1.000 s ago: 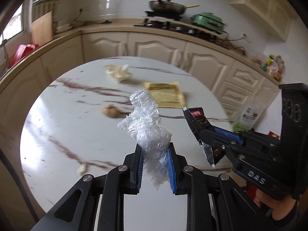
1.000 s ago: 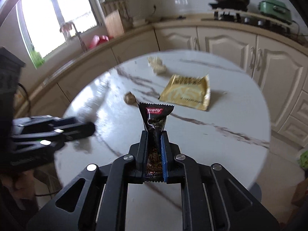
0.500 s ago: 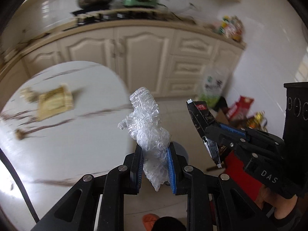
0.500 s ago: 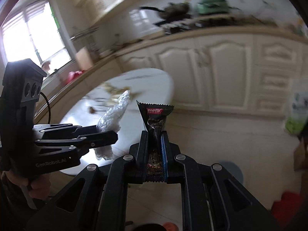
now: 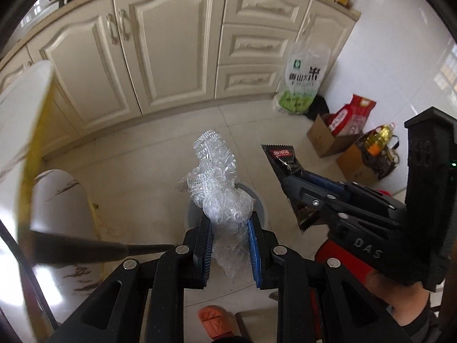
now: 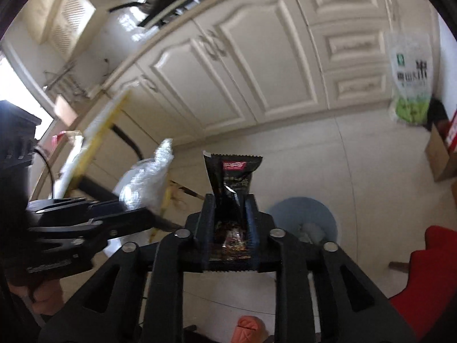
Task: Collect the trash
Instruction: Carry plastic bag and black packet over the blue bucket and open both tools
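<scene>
Crumpled clear plastic wrap is clamped between the left gripper's blue pads, directly above a grey-blue bin on the tiled floor. The black snack wrapper stands between the right gripper's jaws, which have just been opening; the pads no longer pinch it. Cream cabinets stand behind.
</scene>
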The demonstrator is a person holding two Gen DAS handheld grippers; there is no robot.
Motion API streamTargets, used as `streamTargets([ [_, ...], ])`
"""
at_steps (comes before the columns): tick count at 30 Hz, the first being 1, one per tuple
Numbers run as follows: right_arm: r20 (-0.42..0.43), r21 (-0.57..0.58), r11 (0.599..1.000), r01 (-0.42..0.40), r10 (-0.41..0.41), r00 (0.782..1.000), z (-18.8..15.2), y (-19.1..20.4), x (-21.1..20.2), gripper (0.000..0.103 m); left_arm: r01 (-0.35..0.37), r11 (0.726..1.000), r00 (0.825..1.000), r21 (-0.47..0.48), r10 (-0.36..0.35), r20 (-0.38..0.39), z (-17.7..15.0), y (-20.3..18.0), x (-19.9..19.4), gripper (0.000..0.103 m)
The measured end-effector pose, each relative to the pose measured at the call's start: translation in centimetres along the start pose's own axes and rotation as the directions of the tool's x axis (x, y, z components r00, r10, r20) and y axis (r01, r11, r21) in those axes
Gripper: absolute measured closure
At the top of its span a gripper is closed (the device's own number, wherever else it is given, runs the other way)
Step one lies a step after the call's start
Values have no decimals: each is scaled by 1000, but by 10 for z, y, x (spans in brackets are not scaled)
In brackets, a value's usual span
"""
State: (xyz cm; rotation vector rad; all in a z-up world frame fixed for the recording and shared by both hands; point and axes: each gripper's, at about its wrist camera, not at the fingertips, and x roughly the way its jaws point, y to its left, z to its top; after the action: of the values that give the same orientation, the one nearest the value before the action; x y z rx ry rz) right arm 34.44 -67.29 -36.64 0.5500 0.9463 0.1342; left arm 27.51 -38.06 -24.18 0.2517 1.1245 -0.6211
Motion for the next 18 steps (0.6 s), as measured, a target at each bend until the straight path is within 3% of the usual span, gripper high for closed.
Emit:
streamTargets([
  [5, -4, 58, 998, 15, -15, 1000, -1, -30, 15, 69, 1, 1000, 999, 21, 0, -39, 29, -13, 46, 84],
  [9, 4, 76, 996, 46, -46, 999, -5, -46, 11, 58, -2, 999, 997, 32, 4, -71, 60, -10, 88, 84],
  [18, 53, 77, 993, 90, -94, 994, -7, -44, -21, 49, -11, 999, 996, 50, 16, -91, 79, -13, 114, 80],
])
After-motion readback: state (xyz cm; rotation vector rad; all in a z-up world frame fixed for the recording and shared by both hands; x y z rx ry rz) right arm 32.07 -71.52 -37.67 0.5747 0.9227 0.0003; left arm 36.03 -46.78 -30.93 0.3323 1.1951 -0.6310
